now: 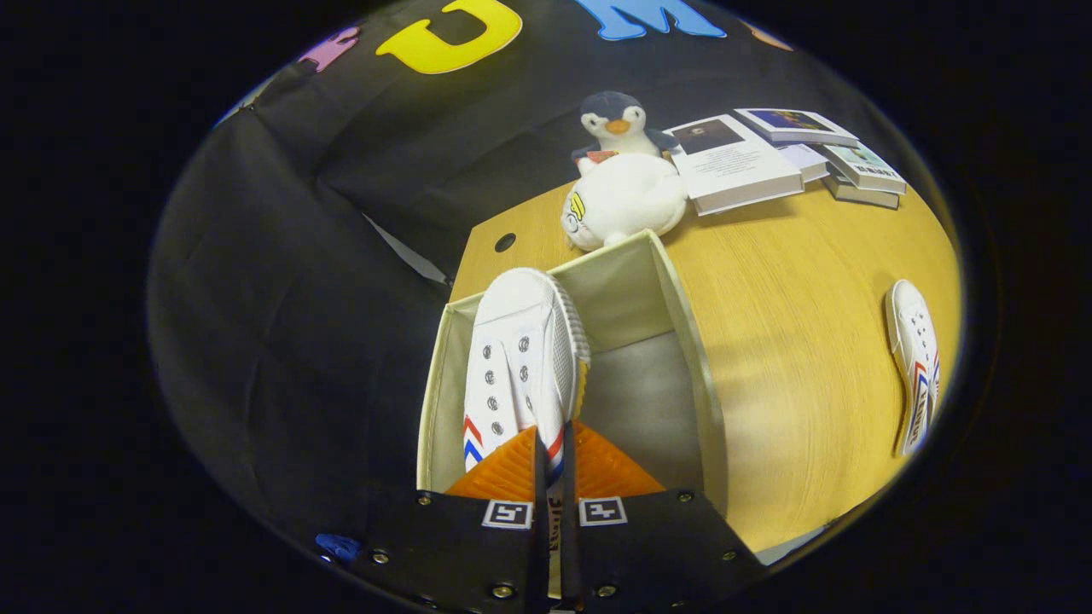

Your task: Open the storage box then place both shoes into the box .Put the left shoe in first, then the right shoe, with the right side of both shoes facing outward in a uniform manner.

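Observation:
My gripper (554, 465) is shut on the side wall of a white canvas shoe (520, 358) with red and blue stripes. The shoe hangs toe-forward, turned on its side, over the left part of the open cream fabric storage box (695, 375). The box's grey floor shows to the right of the shoe. A second white shoe (914, 362) with the same stripes lies on the wooden table (793, 341), well to the right of the box.
Just beyond the box sit a white plush toy (623, 200) and a penguin plush (616, 124). Several books (793, 158) lie stacked at the table's far right corner. The table's left edge runs beside the box, with black cloth wall beyond.

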The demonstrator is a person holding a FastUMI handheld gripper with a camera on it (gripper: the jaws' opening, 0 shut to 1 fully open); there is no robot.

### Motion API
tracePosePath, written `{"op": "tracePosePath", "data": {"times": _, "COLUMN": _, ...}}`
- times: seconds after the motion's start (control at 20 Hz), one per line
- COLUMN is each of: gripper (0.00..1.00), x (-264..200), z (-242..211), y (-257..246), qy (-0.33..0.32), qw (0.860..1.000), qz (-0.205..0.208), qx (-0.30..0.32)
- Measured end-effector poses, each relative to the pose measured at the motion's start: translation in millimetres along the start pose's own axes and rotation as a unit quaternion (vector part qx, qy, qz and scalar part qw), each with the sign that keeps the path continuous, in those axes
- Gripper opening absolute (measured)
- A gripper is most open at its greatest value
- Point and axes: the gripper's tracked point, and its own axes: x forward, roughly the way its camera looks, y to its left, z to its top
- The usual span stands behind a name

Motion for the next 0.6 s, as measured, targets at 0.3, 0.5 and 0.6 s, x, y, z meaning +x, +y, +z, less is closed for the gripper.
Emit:
{"op": "tracePosePath", "data": {"times": 0.3, "gripper": 0.06, "x": 28, "z": -31, "y": 2, "qy": 0.041, "qw": 0.999, "qz": -0.022, "qx": -0.026}}
{"op": "tracePosePath", "data": {"times": 0.5, "gripper": 0.06, "x": 41, "z": -36, "y": 0, "qy": 0.058, "qw": 0.998, "qz": -0.031, "qx": -0.026}}
{"op": "tracePosePath", "data": {"times": 0.6, "gripper": 0.05, "x": 43, "z": -36, "y": -2, "qy": 0.060, "qw": 0.997, "qz": -0.032, "qx": -0.029}}
